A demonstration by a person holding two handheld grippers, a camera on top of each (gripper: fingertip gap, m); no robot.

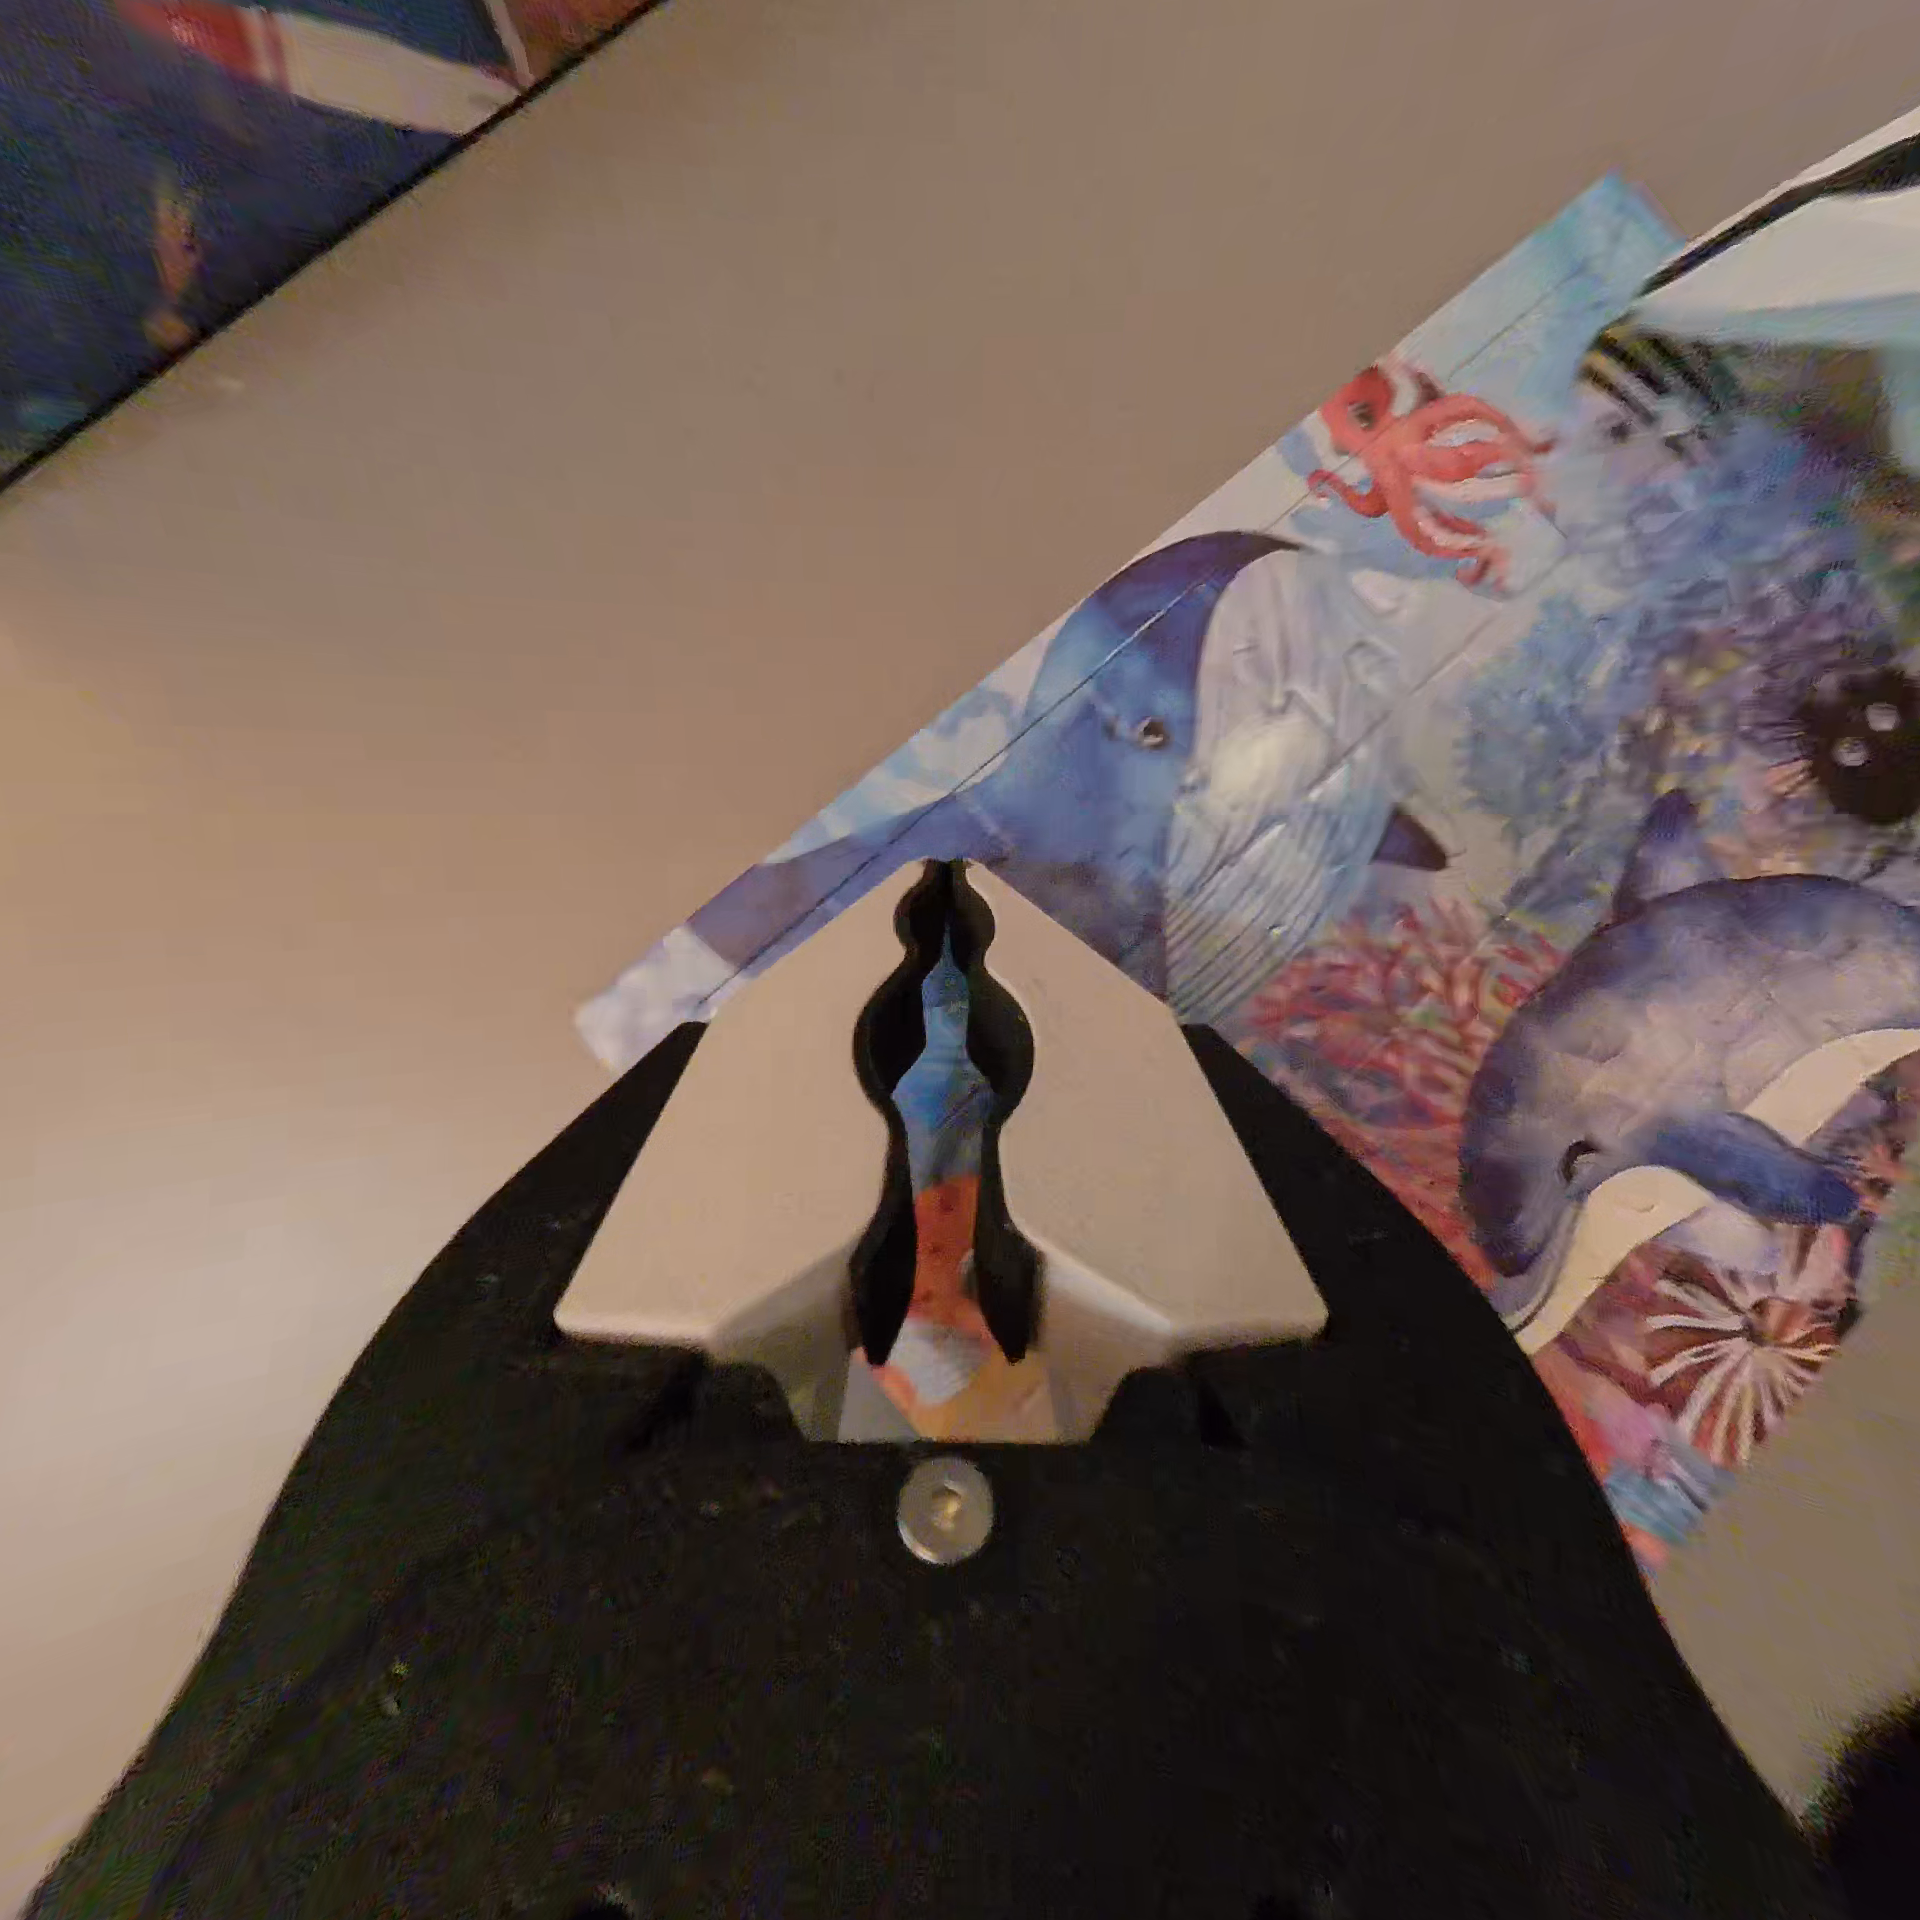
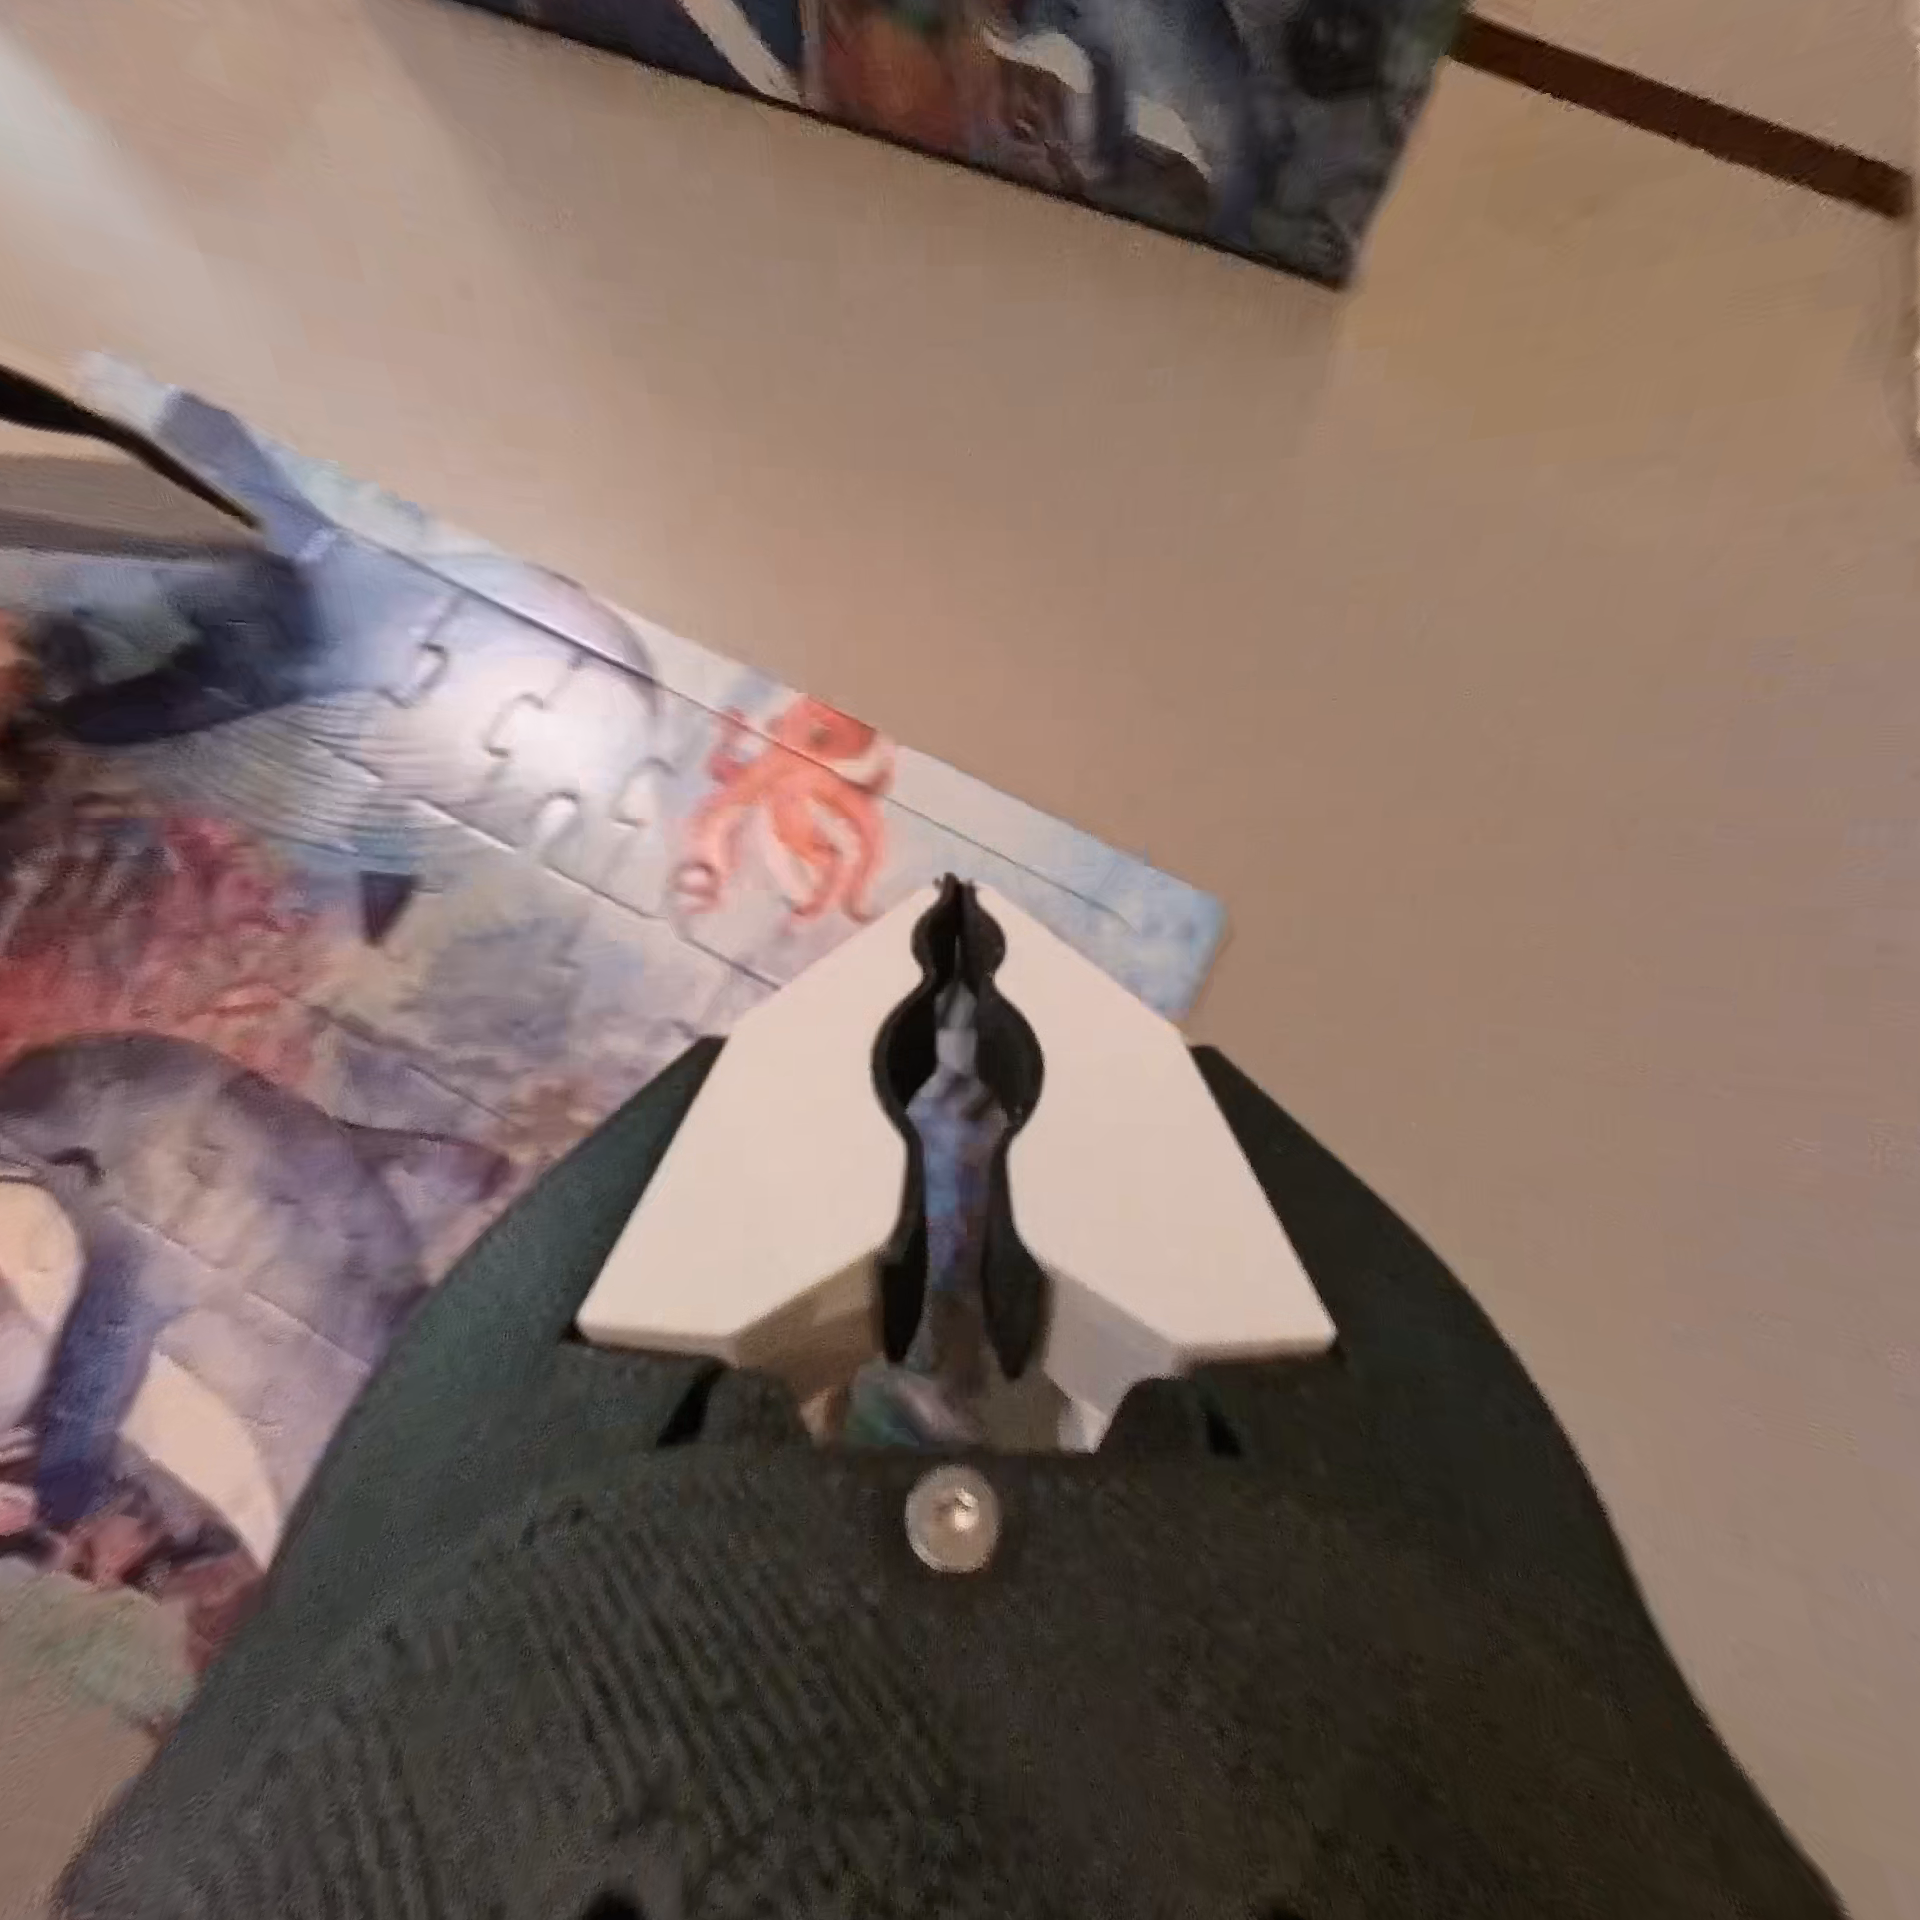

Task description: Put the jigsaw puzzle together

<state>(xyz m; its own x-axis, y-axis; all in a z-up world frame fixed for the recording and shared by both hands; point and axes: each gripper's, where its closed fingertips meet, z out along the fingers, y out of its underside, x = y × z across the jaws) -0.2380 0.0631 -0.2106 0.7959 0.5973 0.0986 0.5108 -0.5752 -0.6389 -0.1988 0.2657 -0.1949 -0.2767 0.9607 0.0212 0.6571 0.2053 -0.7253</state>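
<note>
Overhead, roughly:
Left tool: jaws pressed together, gripping nothing, tips at the long edge of the jigsaw puzzle, which spreads toward 3 o'clock.
Right tool: jaws also pressed together and empty, tips over the puzzle near its corner; the puzzle extends toward 9 o'clock.
Puzzle look: assembled undersea picture, whale, dolphin, orange octopus, coral.
Tabletop: beige.
Box: printed undersea picture, at 12 o'clock; contents not visible.

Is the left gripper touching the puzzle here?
Cannot tell. In the left wrist view the left gripper, jaws shut, has its tips overlapping the puzzle edge, but nothing shows whether they press on it or hover above.
</note>
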